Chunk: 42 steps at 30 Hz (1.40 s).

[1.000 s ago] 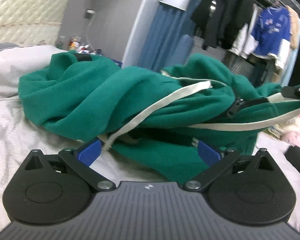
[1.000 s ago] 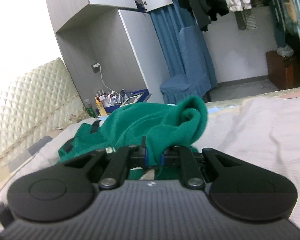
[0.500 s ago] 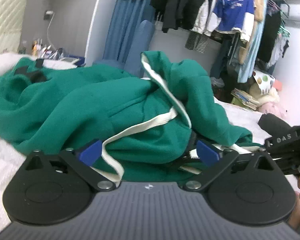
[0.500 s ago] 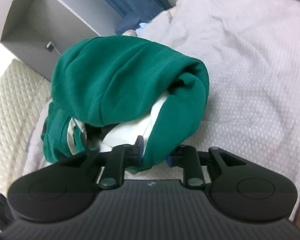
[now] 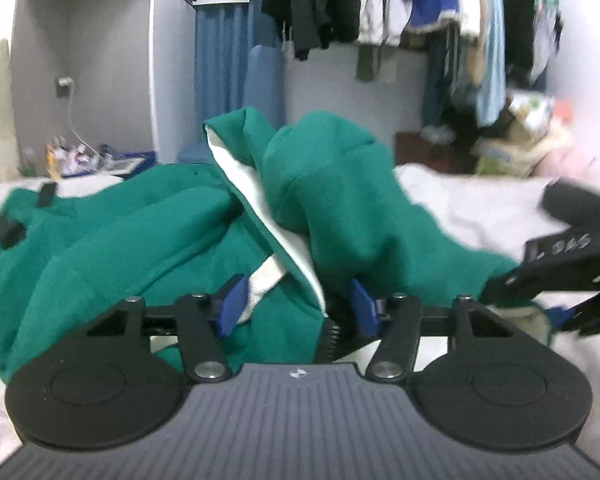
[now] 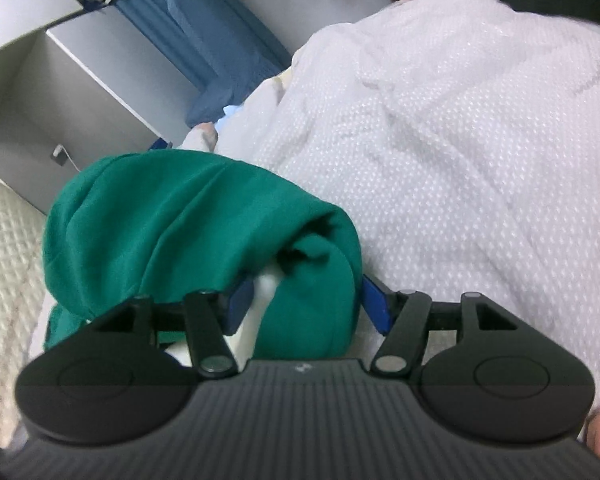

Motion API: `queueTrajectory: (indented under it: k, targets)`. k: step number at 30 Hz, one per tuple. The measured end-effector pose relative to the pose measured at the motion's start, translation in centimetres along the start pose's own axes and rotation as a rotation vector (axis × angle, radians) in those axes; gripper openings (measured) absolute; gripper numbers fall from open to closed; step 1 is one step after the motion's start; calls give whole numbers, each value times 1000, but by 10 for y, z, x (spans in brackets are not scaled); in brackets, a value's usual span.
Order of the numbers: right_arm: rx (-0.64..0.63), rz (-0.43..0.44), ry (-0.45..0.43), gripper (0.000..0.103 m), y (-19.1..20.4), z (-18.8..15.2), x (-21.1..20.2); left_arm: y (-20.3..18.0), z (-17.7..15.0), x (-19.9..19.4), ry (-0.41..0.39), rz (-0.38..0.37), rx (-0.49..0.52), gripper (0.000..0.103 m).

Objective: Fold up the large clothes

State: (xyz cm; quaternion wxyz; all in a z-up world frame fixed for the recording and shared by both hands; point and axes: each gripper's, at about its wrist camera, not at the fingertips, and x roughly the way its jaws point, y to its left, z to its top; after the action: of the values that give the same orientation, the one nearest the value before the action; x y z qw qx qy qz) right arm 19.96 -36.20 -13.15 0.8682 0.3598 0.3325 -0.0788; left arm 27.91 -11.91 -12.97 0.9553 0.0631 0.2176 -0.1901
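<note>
A green fleece garment (image 5: pixel 132 240) with white lining lies bunched on the bed. In the left wrist view my left gripper (image 5: pixel 297 307) is closing. A green fold with a white edge and a dark zipper sits between its blue pads (image 5: pixel 231 306), which stand apart from it. My right gripper (image 5: pixel 530 304) comes in from the right edge, at the garment's low end. In the right wrist view the right gripper (image 6: pixel 307 307) is opening. A rolled green fold (image 6: pixel 312 280) lies loose between its pads (image 6: pixel 374 308) on the bedspread.
A white dotted bedspread (image 6: pixel 460 160) stretches to the right of the garment. A cream quilted headboard (image 6: pixel 4 260) is at the left. Behind the bed are a grey cabinet (image 5: pixel 100 60), a cluttered bedside shelf (image 5: pixel 80 156), a blue covered chair (image 5: pixel 264 76) and hanging clothes (image 5: pixel 420 0).
The right gripper came down to the bed with the green fold and opened, letting it go. The left gripper slid right along the garment and its jaws narrowed around a fold.
</note>
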Motion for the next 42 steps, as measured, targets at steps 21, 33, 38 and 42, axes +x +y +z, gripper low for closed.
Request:
queueTrajectory:
  k: [21, 33, 38, 42]
  targets:
    - [-195, 377, -188, 13, 18, 23, -41, 26, -38, -118, 7, 137, -119, 12]
    - [-715, 762, 2, 13, 75, -33, -99, 92, -86, -198, 135, 106, -639, 13]
    - [-983, 742, 189, 13, 95, -73, -99, 129, -79, -236, -8, 152, -761, 58]
    - [-981, 656, 330, 15, 93, -78, -87, 149, -71, -235, -45, 135, -821, 70]
